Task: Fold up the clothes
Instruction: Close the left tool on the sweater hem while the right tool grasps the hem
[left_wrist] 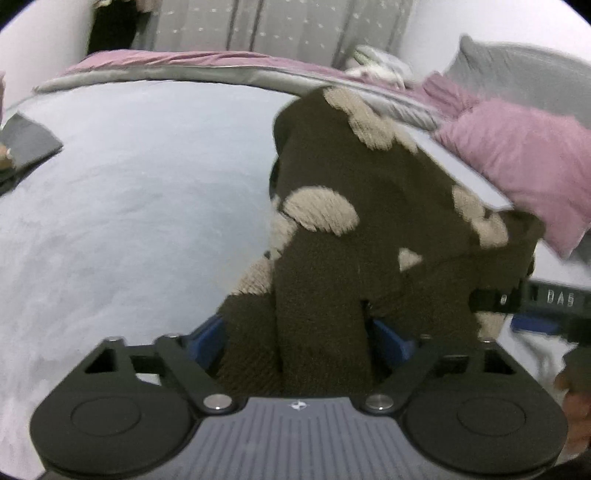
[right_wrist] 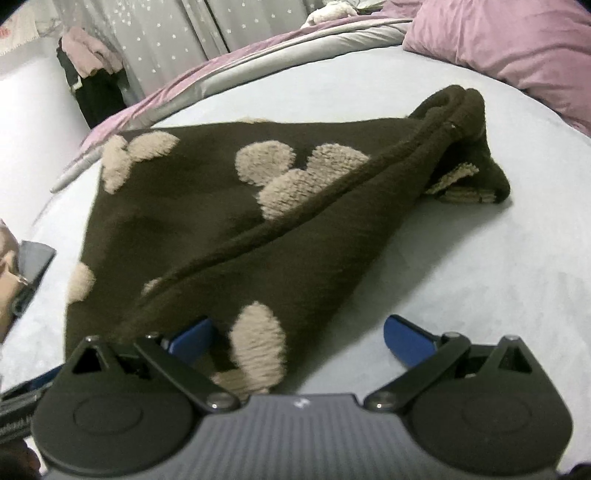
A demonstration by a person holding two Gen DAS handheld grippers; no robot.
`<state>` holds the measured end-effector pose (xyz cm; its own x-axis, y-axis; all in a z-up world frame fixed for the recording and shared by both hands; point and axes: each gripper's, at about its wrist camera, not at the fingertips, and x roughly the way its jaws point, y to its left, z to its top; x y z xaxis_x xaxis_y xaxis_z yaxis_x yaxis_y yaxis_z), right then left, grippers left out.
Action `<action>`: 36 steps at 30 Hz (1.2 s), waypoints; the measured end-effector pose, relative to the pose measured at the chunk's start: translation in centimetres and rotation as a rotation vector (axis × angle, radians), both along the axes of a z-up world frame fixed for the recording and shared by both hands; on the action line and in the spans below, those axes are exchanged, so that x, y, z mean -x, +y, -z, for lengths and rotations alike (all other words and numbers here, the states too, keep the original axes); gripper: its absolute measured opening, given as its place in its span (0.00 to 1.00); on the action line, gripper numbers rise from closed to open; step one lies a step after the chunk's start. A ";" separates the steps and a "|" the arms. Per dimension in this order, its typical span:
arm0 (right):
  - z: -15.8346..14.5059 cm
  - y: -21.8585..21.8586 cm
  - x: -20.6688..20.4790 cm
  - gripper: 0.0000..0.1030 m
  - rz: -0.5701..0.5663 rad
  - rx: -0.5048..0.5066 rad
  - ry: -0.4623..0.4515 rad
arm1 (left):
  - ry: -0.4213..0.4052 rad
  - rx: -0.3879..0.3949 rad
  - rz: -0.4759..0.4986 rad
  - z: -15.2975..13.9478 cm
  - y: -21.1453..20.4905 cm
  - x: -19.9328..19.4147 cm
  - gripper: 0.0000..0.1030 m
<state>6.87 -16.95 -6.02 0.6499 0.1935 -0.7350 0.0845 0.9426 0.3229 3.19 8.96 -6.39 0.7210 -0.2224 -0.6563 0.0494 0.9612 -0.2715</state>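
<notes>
A brown fleece garment (left_wrist: pixel 354 229) with beige patches lies on the pale bed sheet (left_wrist: pixel 129 192). In the left wrist view a thick bunch of it fills the gap between my left gripper's (left_wrist: pixel 299 339) blue fingers, which press on it from both sides. The right gripper's body (left_wrist: pixel 546 299) shows at the garment's right corner. In the right wrist view the garment (right_wrist: pixel 229 206) spreads out as a folded triangle with a ridge running to the far right. My right gripper (right_wrist: pixel 301 339) stands open, its fingers wide apart, with the near hem lying between them against the left finger (right_wrist: pixel 192 338).
A pink pillow (right_wrist: pixel 517 44) lies at the bed's head, with a pink-and-grey duvet (right_wrist: pixel 240 74) rolled along the far side. A dark flat object (right_wrist: pixel 33 262) and a person's hand (right_wrist: pixel 5 258) are at the left edge. Curtains (right_wrist: pixel 155 33) and hanging clothes (right_wrist: pixel 92 70) stand behind.
</notes>
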 end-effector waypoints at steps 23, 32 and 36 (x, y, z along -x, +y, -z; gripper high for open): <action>-0.6 10.6 1.8 0.99 -0.234 0.072 -0.070 | 0.045 0.075 -0.171 2.4 4.2 -2.3 0.55; 0.2 12.0 3.2 0.68 -0.264 0.299 -0.161 | 0.037 0.065 -0.088 2.6 2.3 -2.3 0.12; 0.0 10.6 4.4 0.44 -0.279 0.310 -0.206 | 0.008 0.045 -0.065 2.1 1.6 -1.2 0.09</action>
